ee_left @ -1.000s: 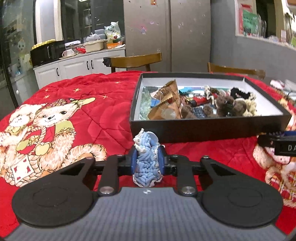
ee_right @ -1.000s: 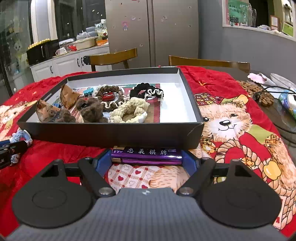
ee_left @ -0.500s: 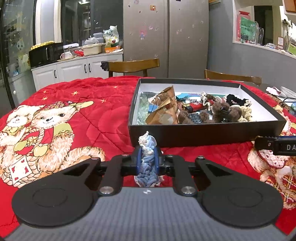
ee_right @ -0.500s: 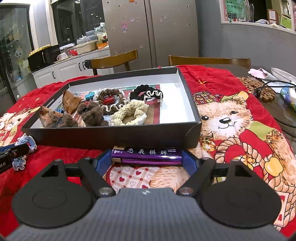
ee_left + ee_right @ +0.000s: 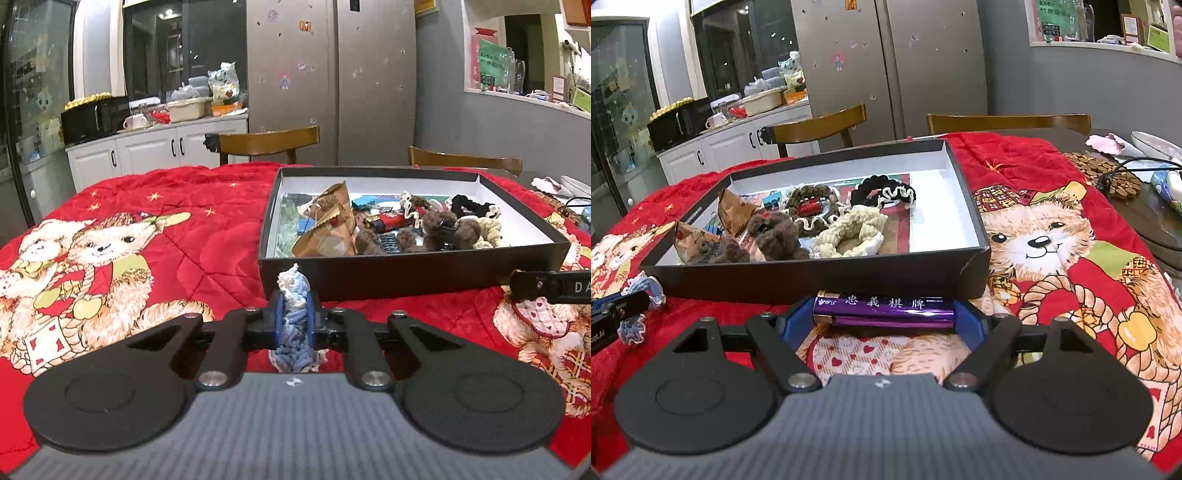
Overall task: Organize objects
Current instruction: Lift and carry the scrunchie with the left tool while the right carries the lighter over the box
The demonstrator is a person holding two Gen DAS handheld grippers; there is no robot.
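We hold two grippers over a red bear-print quilt (image 5: 207, 236). Our left gripper (image 5: 294, 325) has its fingers pressed together on one blue-and-white scrunchie (image 5: 294, 314), which bulges above and below the pads. Our right gripper (image 5: 884, 317) has its fingers set wide and clamped on the two ends of one purple card box (image 5: 884, 308), lying crosswise between them.

Just ahead of both pairs of fingertips stands one shallow black box (image 5: 820, 275), its near wall facing us. Inside we count four scrunchies: two brown, one cream (image 5: 849, 232) and one black with white trim (image 5: 882, 194). There are also two brown snack packets (image 5: 733, 212) and some smaller items too jumbled to count.

In our judgement, the risks are these: the near wall could catch either item if we carry it forward too low; the soft scrunchie may cling to a pad on release; the card box, gripped only at its ends, could pivot and slip.
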